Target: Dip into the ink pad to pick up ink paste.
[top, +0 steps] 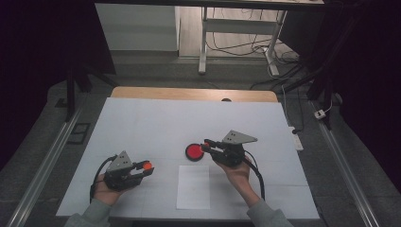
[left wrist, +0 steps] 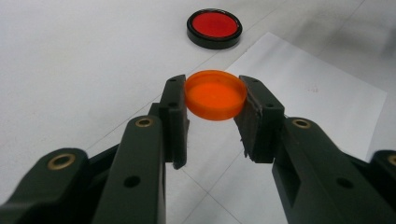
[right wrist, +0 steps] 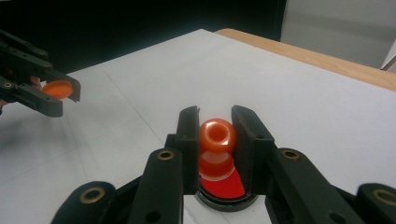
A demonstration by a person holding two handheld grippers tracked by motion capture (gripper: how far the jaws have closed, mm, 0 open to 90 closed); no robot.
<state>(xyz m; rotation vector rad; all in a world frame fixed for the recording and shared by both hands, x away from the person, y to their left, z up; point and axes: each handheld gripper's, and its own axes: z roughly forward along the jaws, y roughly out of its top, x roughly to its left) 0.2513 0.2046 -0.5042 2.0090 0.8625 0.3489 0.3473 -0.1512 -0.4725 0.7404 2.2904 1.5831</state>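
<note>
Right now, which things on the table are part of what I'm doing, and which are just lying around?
In use:
orange cap, held in left gripper
orange stamp, held in right gripper
red ink pad

Lying about:
white paper sheet

The dish (top: 194, 152) lies on the table (top: 142, 123), behind the paper sheet (top: 193, 187).

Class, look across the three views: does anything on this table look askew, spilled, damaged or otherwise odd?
Nothing stands out. The orange cap sits level in the left gripper; the right gripper holds an orange stamp above the red ink pad.
</note>
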